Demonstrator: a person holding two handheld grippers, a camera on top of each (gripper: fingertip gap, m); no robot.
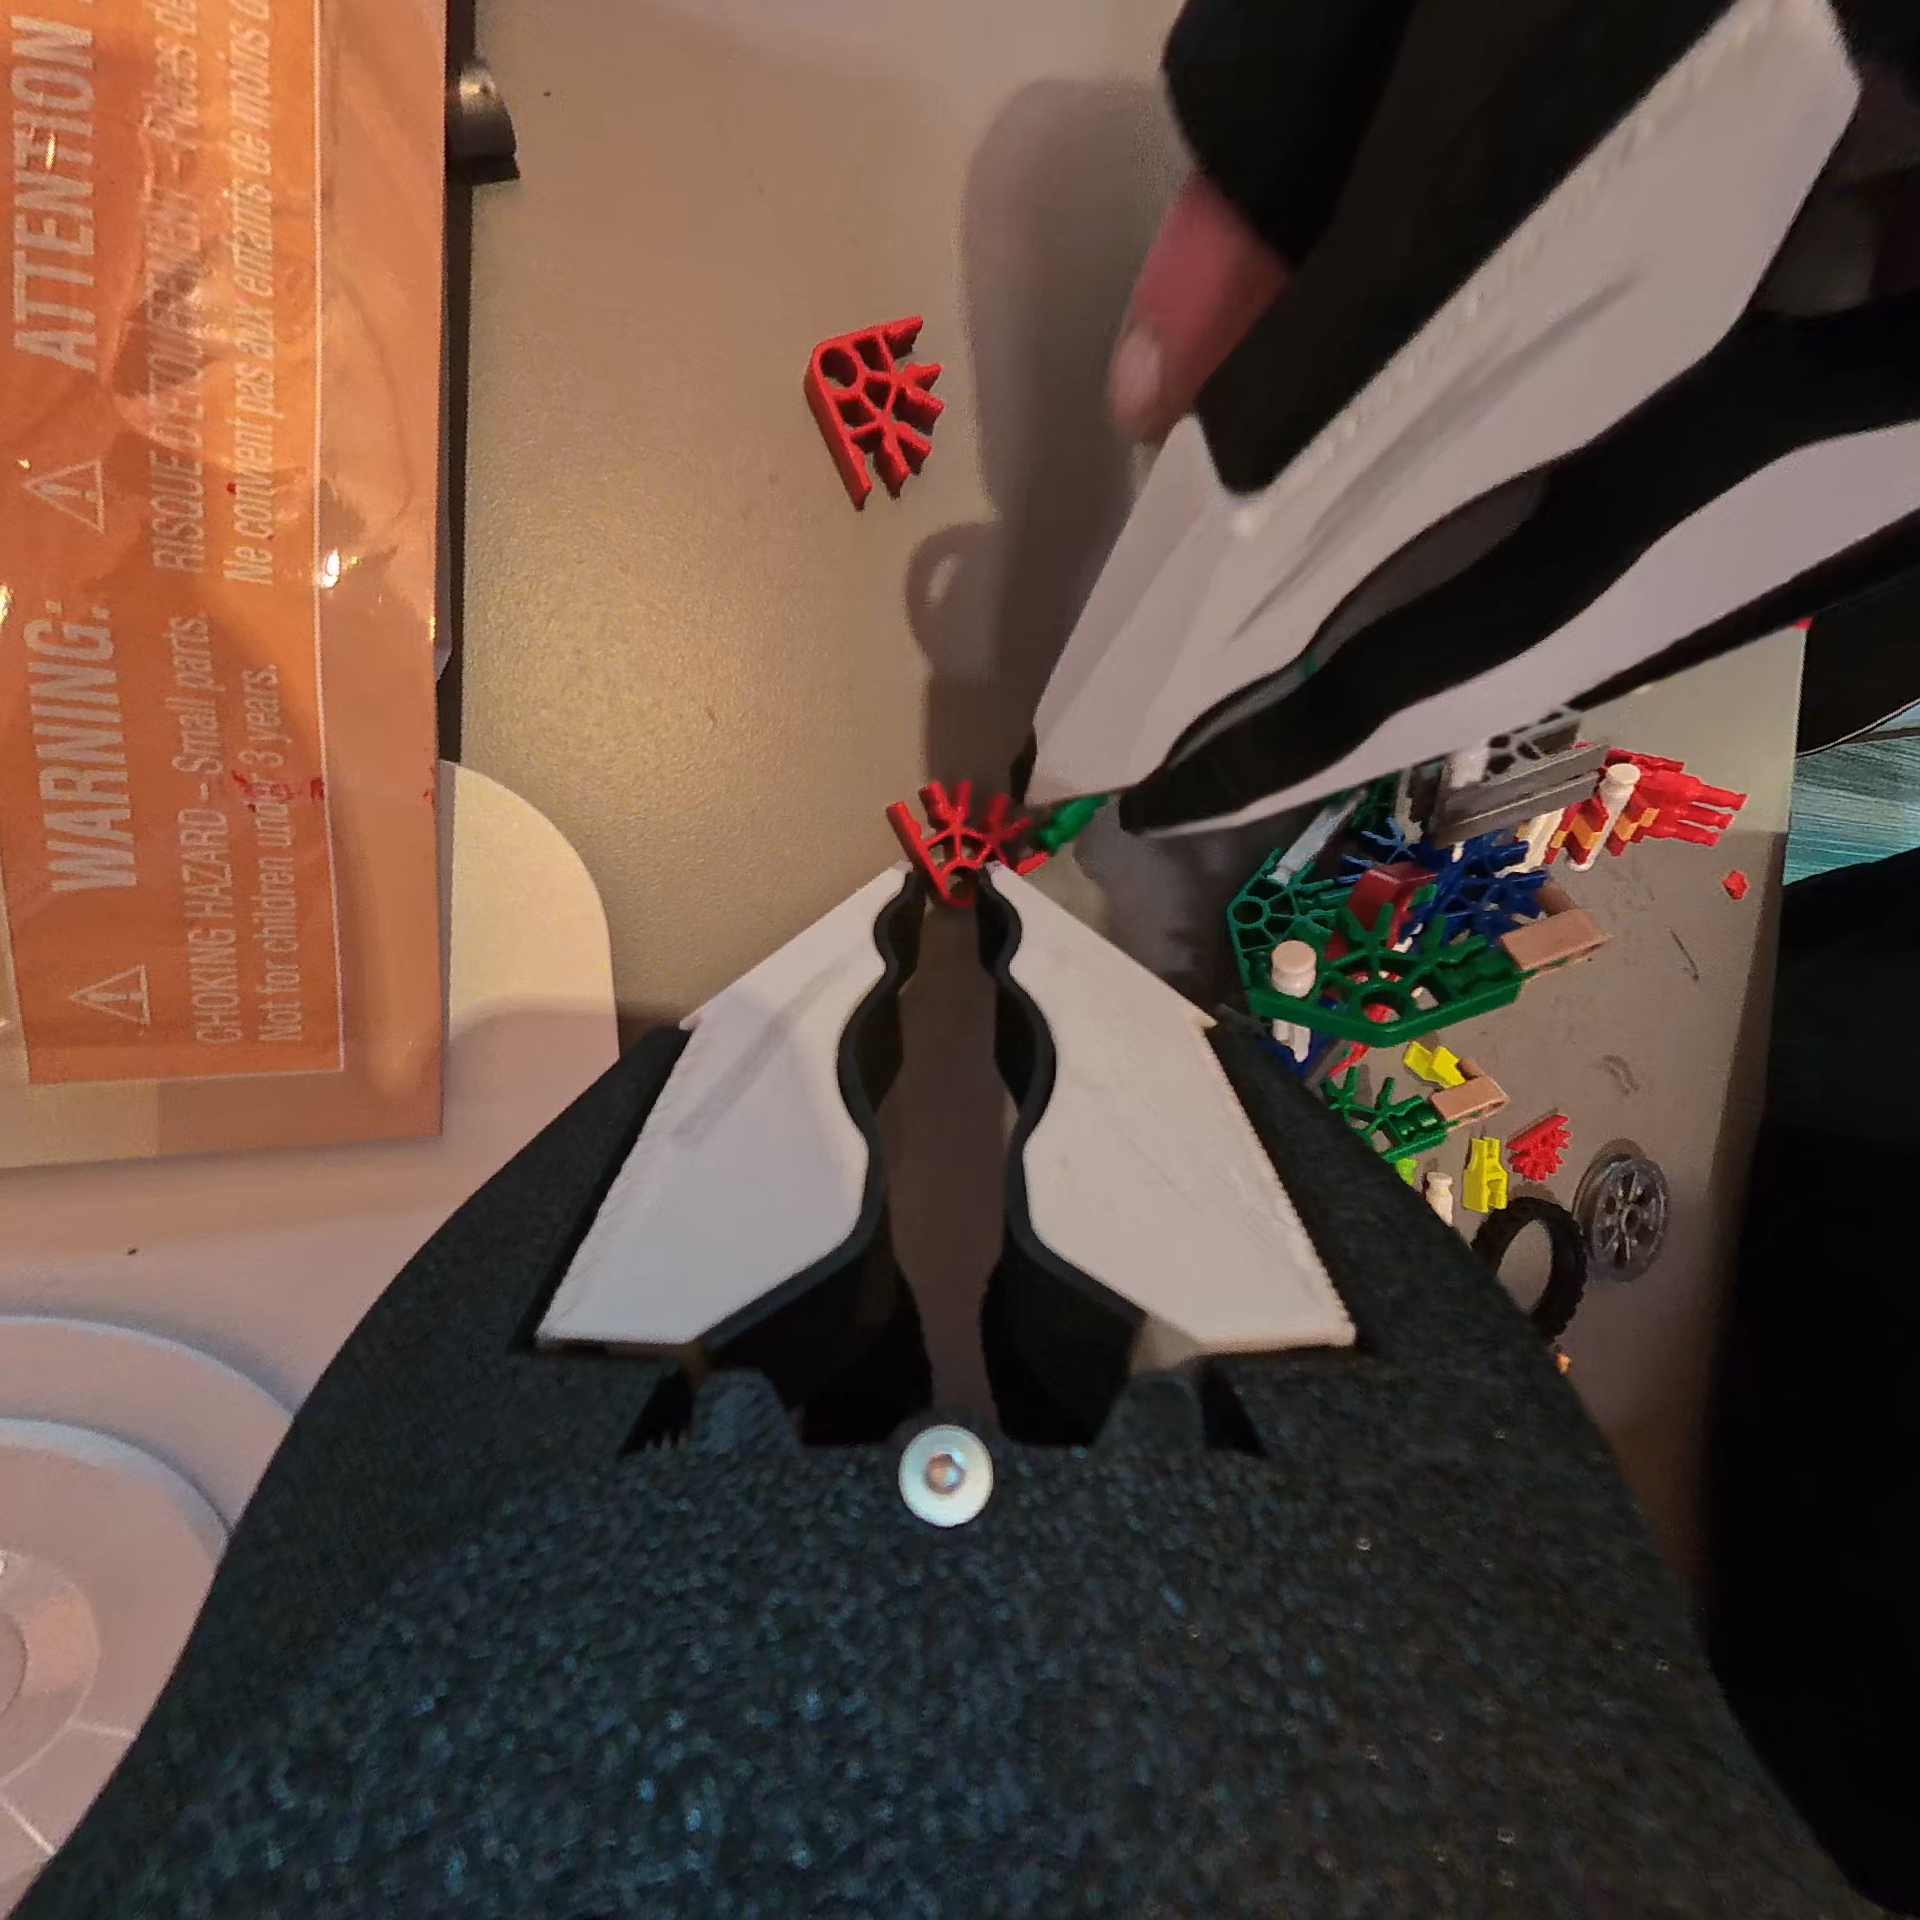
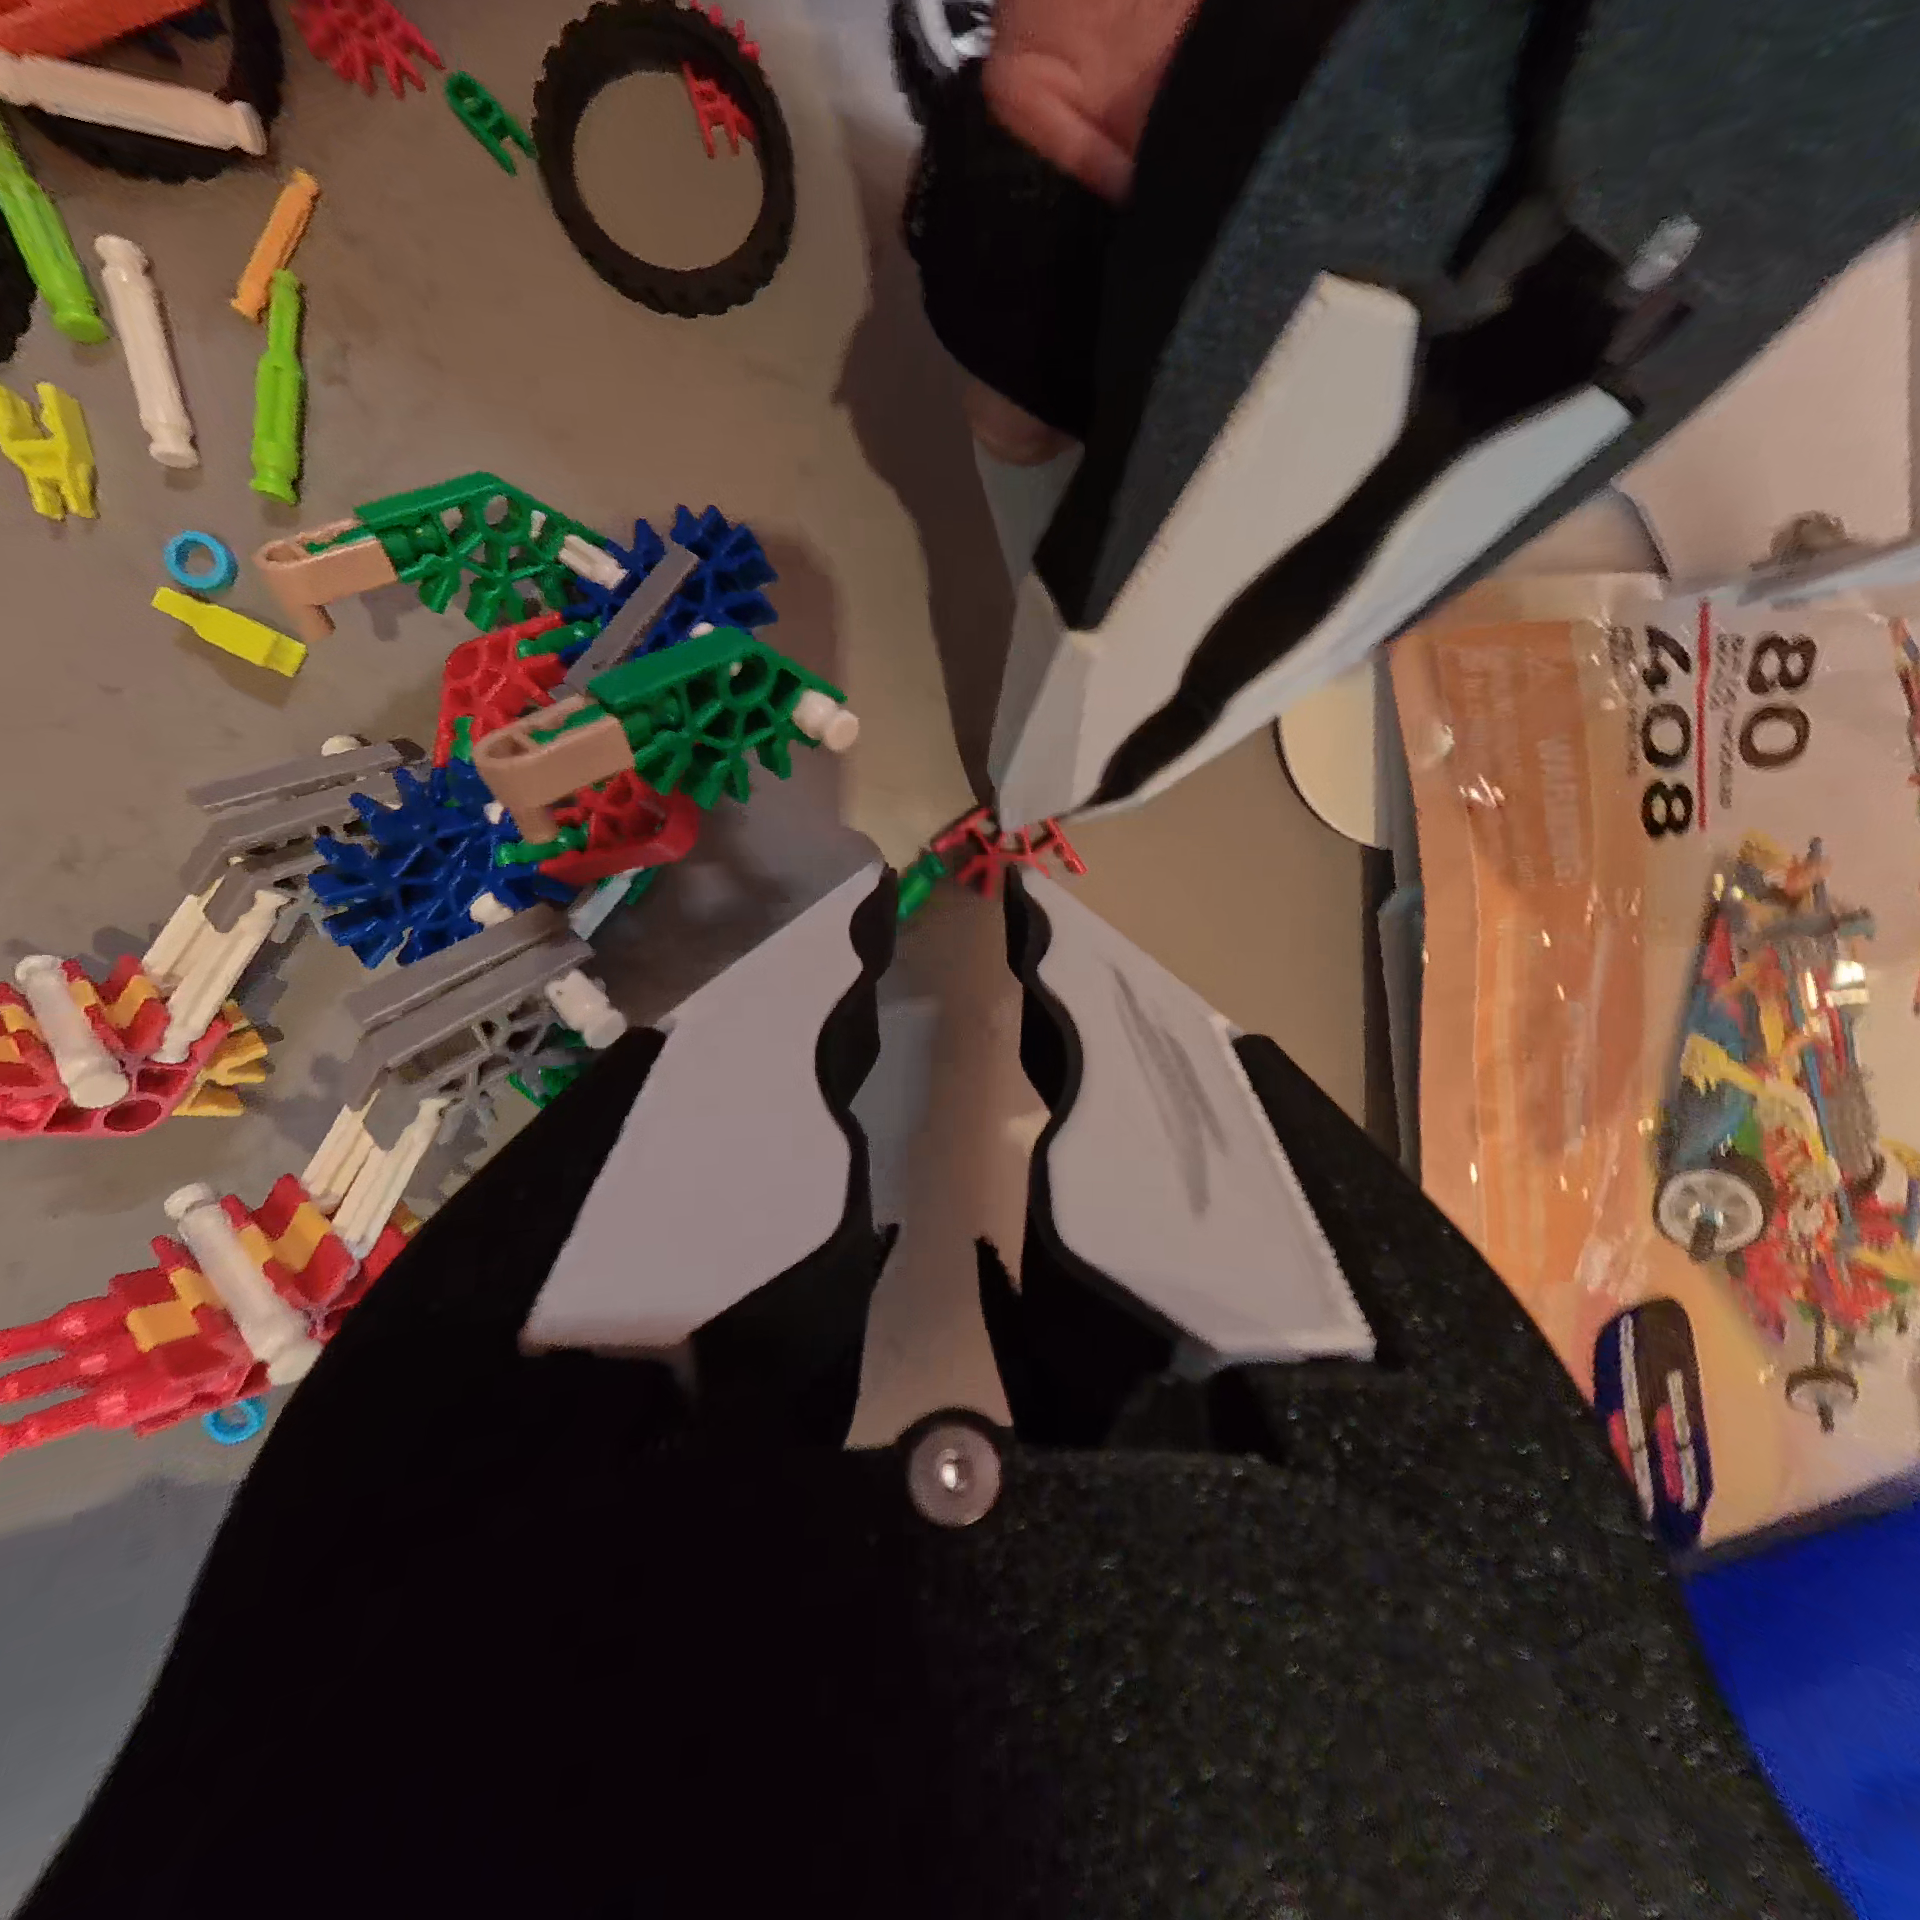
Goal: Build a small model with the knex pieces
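The left gripper [image 1: 954, 881] clamps a red connector [image 1: 951, 844]; the right gripper [image 2: 948, 883] pinches the green rod [image 2: 916, 883] plugged into it. Another red connector [image 1: 875, 405] lies farther off; a built assembly [image 2: 582, 717] sits left.

Both tongs [image 1: 954, 883] [image 2: 951, 899]: white fingers, wavy black pads, speckled, perhaps textured, black body.

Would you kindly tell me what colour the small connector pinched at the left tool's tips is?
Red. The connector shows best in the left wrist view, between the left tool tips.
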